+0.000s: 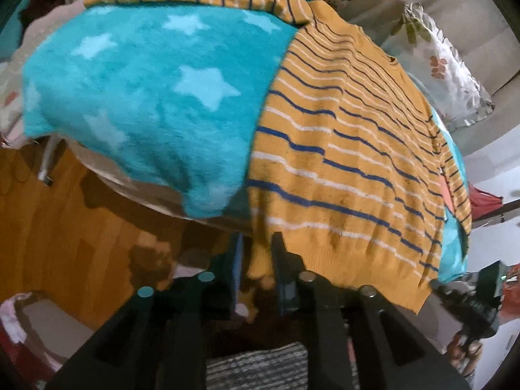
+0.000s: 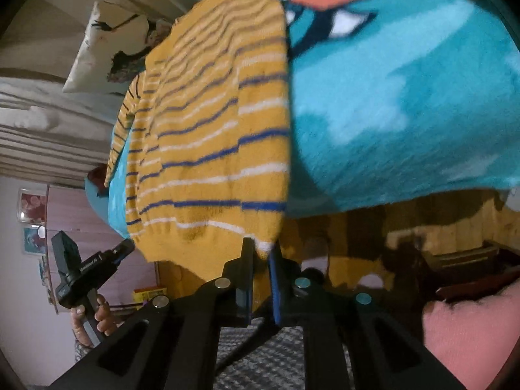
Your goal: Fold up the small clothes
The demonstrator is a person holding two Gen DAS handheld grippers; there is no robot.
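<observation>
A small yellow sweater (image 1: 351, 175) with blue and white stripes lies spread on a teal fleece blanket (image 1: 146, 97) with pale stars. My left gripper (image 1: 260, 260) is shut on the sweater's bottom hem at one corner. My right gripper (image 2: 261, 252) is shut on the hem's other corner; the sweater (image 2: 211, 149) stretches away from it. The left gripper (image 2: 122, 250) also shows at the lower left of the right wrist view, held in a hand. The right gripper (image 1: 468, 295) shows at the lower right of the left wrist view.
The blanket (image 2: 406, 113) has a cartoon face with an orange beak. A floral cushion (image 1: 445, 74) and a beige sofa (image 1: 455, 9) lie beyond the sweater. A wooden floor (image 1: 65, 227) shows below the blanket's edge. A pink cloth (image 2: 471, 341) sits at lower right.
</observation>
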